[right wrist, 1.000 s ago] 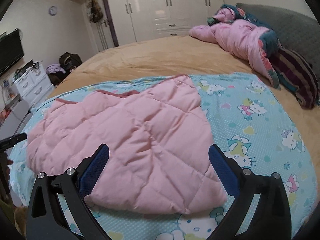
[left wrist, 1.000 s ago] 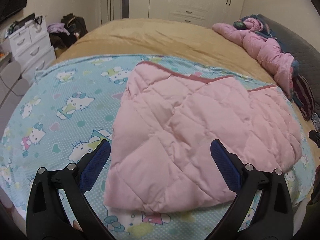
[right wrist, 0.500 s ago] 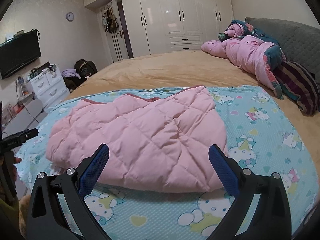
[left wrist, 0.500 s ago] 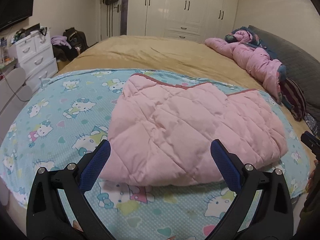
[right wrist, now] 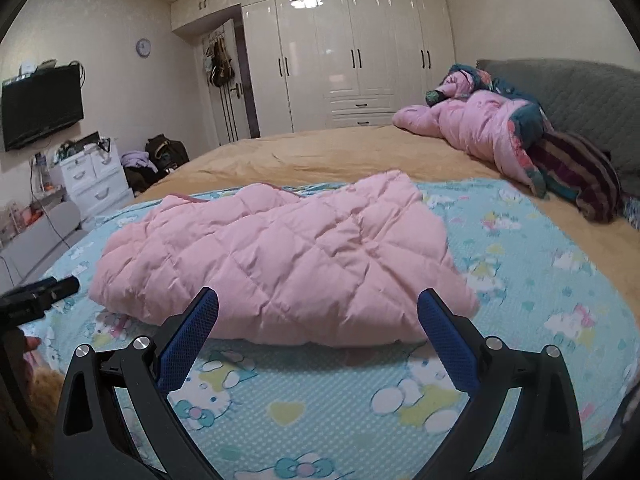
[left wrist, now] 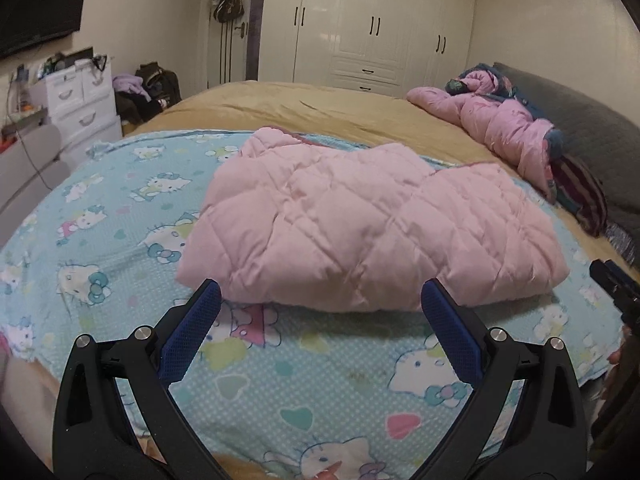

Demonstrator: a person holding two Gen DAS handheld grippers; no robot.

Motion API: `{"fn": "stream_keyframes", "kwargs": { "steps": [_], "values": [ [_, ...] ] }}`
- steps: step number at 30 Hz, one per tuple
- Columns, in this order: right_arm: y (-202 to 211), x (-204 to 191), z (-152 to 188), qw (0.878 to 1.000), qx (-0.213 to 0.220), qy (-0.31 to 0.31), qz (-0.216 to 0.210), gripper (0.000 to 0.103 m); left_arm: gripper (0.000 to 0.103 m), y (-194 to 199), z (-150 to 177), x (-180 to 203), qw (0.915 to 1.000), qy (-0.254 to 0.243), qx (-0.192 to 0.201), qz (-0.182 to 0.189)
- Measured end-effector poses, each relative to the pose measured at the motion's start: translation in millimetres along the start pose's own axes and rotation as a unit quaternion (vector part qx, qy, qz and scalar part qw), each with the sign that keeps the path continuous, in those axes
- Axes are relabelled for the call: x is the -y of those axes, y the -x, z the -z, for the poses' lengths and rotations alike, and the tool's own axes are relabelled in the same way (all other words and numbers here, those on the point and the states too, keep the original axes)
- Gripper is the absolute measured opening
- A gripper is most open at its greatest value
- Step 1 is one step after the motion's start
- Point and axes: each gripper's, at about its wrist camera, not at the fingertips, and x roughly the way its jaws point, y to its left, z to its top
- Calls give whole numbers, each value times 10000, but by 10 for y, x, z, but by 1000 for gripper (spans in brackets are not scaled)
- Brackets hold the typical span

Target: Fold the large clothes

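A pink quilted garment [left wrist: 368, 224] [right wrist: 280, 256] lies folded into a thick pad on a light blue cartoon-cat sheet [left wrist: 120, 216] [right wrist: 540, 280]. My left gripper [left wrist: 320, 300] hangs open in front of the garment's near edge, nothing between its blue pads. My right gripper [right wrist: 318, 308] is open too, low and just short of the same edge, holding nothing. The right gripper's black tip [left wrist: 612, 280] shows at the right edge of the left wrist view. At the left of the right wrist view sits the left gripper's tip [right wrist: 40, 296].
The tan bed [left wrist: 320, 108] runs back to white wardrobes [right wrist: 352, 64]. A pink padded jacket [left wrist: 496, 124] [right wrist: 480, 128] and a striped cloth [right wrist: 576, 172] lie by the grey headboard [right wrist: 580, 96]. White drawers [left wrist: 80, 96], bags and a wall TV [right wrist: 40, 104] stand left.
Both grippers have drawn back from over the garment and dropped low toward the bed's near edge, staying open. The folded garment has not moved.
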Motion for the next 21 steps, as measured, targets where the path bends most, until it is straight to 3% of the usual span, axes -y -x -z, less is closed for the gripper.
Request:
{"fn": "stream_keyframes", "kwargs": {
  "steps": [21],
  "values": [
    [-127, -297, 185, 9983, -389, 252, -358, 99, 94, 91, 179, 132, 10000, -95, 2, -25]
  ]
}}
